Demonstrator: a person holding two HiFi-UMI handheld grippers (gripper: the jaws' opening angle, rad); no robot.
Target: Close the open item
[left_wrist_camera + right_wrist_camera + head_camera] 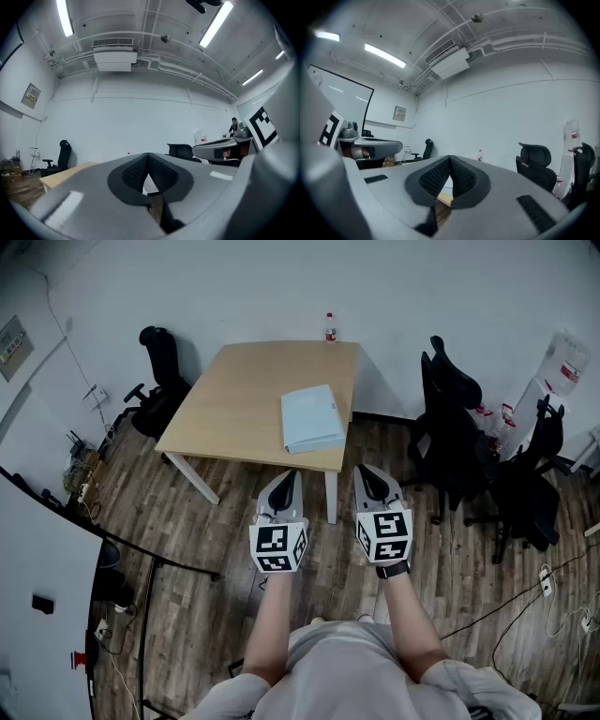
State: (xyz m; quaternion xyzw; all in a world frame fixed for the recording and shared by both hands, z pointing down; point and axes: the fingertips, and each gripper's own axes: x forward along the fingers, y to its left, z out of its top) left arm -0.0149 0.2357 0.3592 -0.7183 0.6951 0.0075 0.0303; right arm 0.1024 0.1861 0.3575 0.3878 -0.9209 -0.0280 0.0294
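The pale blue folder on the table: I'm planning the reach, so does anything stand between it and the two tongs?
Nothing visible does. The left tongs and right tongs hang over floor short of the table, and the folder lies by its near edge. The bottle stands at the far edge.

Before me stands a light wooden square table (234,409) on white legs, set on a dark wood-plank floor (187,531). Toward the table's near right corner lies a pale blue flat rectangular folder (311,418), its near edge close to the table's edge. At the far edge, well apart from the folder, a small pale bottle with red on it (330,327) stands upright. On the floor, a black office chair (159,381) stands left of the table, two more black office chairs (455,427) stand to its right, and thin cables (525,601) trail over the boards.
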